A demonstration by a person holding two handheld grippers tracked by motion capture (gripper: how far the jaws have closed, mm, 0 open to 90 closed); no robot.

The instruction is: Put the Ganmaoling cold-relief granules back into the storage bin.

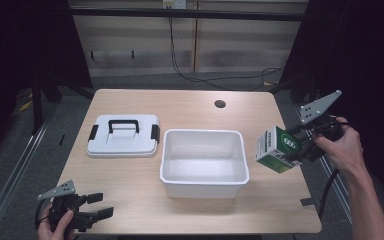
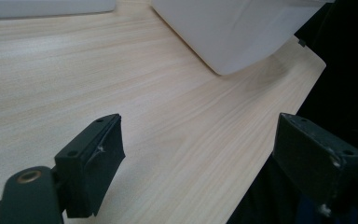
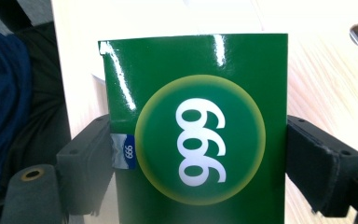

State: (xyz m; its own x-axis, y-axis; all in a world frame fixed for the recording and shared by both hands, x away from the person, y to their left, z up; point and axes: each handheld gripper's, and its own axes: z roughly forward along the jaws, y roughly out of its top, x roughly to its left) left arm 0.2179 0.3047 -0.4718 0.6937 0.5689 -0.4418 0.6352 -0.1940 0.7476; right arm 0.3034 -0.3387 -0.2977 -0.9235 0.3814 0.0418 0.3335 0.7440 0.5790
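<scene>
One green box point(image 1: 276, 149) marked "999", clamped in right hand-held gripper point(image 1: 300, 146), left hand-held gripper point(image 1: 97, 205) apart

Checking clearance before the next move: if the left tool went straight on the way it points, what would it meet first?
Probably the white tub: the left tool, jaws open and empty, points over bare table toward the tub's near corner. Depth is unclear, so it may pass just beside it.

Glossy green carton point(image 3: 196, 135), smooth white plastic bin point(image 1: 203, 162), matt wood-grain table point(image 1: 130, 200).
</scene>
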